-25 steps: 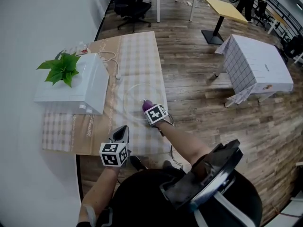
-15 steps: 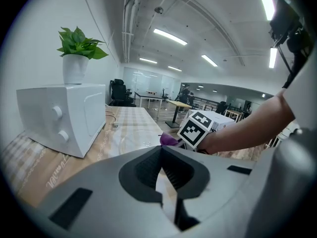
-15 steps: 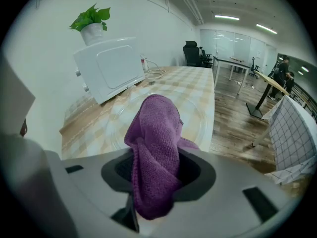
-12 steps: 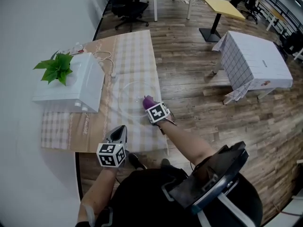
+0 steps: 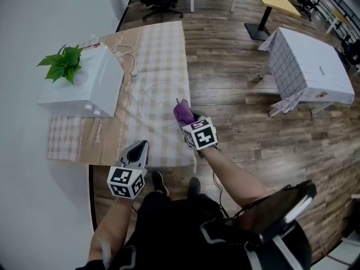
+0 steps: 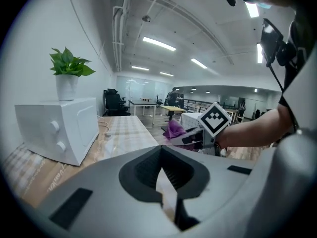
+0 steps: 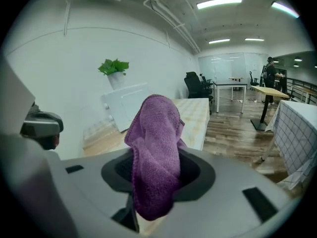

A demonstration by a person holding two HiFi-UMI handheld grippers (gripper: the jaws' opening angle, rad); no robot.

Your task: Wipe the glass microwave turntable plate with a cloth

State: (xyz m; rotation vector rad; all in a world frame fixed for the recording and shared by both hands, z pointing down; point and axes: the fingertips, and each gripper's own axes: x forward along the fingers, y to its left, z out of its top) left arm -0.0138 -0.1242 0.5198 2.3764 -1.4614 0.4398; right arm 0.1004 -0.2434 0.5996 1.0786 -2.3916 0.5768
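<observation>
My right gripper (image 5: 187, 121) was pinched tight on the cloth (image 7: 153, 148), a purple fold standing up out of the jaws with its loose end hanging in front of them. So the cloth was in hand; that part was done. The plate (image 5: 152, 94) lay flat on the table (image 5: 163, 44), out in front of the microwave (image 5: 84, 89), and my cloth sat at its near right edge. From above I could not say whether the cloth touched the glass; the side look from my left gripper (image 5: 139, 149) suggested it was lifted a little clear of the table. That left gripper hung back at the near edge of the table, well apart from the plate, its jaws pressed together on nothing.

As I judged it, the wiping itself was mostly open: clear glass gave no sign of which parts had been rubbed, and the far and left parts of the plate were a reach away from the cloth. Bringing the cloth down and sweeping across the whole disc looked like the work left.
</observation>
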